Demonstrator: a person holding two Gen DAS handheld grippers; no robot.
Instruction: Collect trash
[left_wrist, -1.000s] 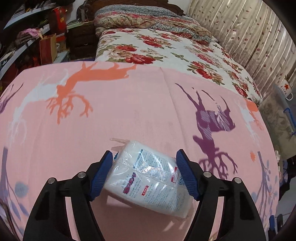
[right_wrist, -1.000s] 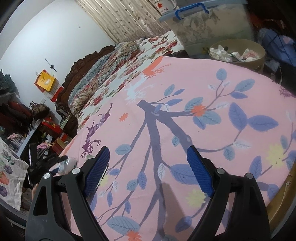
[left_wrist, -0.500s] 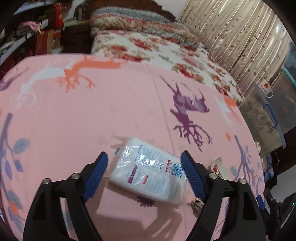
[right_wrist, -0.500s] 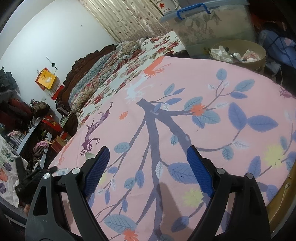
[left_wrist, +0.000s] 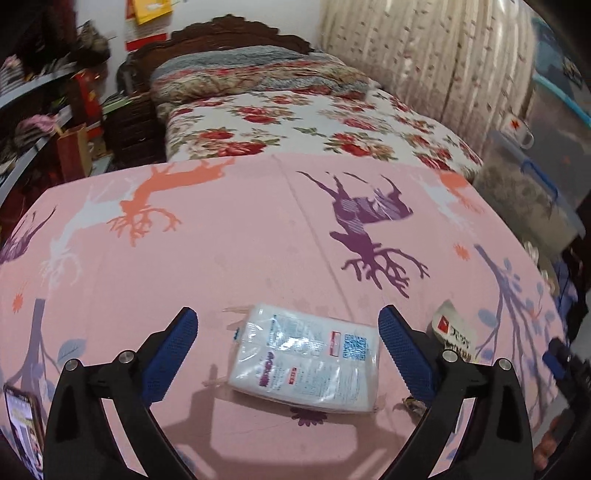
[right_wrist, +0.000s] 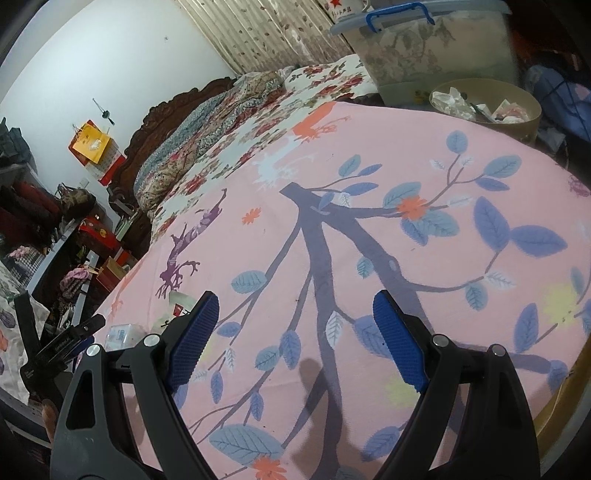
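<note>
The left gripper (left_wrist: 288, 354) is spread wide, its jaws just opened; the white tissue pack (left_wrist: 306, 363) is seen lying free between them on the pink bench (left_wrist: 240, 240). A small wrapper (left_wrist: 452, 330) lies at three o'clock. The right gripper (right_wrist: 291, 338) is held spread, empty.

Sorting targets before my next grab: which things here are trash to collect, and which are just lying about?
Job:
- clear plastic tissue packet, lying between the open left tongs, untouched
- small white wrapper with red logo
- round tan bin holding scraps

Lying about:
- phone with lit screen
- clear storage box with blue handle
- white mug with red star
</note>
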